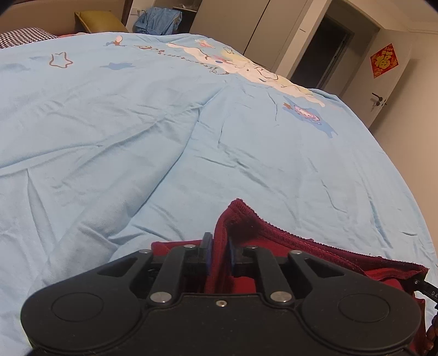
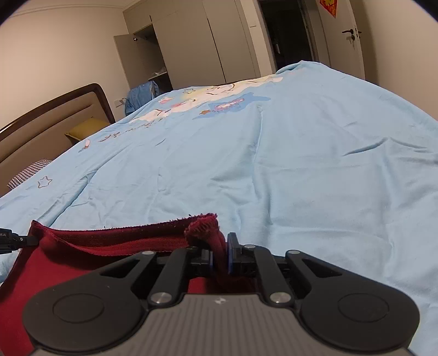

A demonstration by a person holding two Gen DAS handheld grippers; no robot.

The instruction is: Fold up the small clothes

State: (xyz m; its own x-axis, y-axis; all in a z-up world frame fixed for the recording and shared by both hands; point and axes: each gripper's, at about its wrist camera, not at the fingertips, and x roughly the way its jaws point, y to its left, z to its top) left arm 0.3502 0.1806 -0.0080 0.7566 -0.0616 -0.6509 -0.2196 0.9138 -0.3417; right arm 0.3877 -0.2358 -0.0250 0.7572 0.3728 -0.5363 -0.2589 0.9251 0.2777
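A dark red garment [image 1: 301, 246] lies at the near edge of a light blue bedcover [image 1: 191, 137]. My left gripper [image 1: 220, 243] has its jaws slightly apart, and a raised fold of the hem stands loosely between the pads. In the right wrist view the same garment [image 2: 109, 241] stretches to the left. My right gripper [image 2: 220, 246] is shut on a bunched corner of its hem. The hem runs taut between the two grippers, just above the cover. The tip of the left gripper [image 2: 11, 241] shows at the far left edge.
The bedcover [image 2: 273, 164] with cartoon prints spreads ahead, wrinkled. A checked pillow [image 1: 24, 37] and a yellow cushion [image 2: 82, 131] lie by the headboard [image 2: 54, 109]. Blue clothing [image 1: 158, 22] hangs beyond the bed. Wardrobes and a door [image 2: 345, 35] line the far wall.
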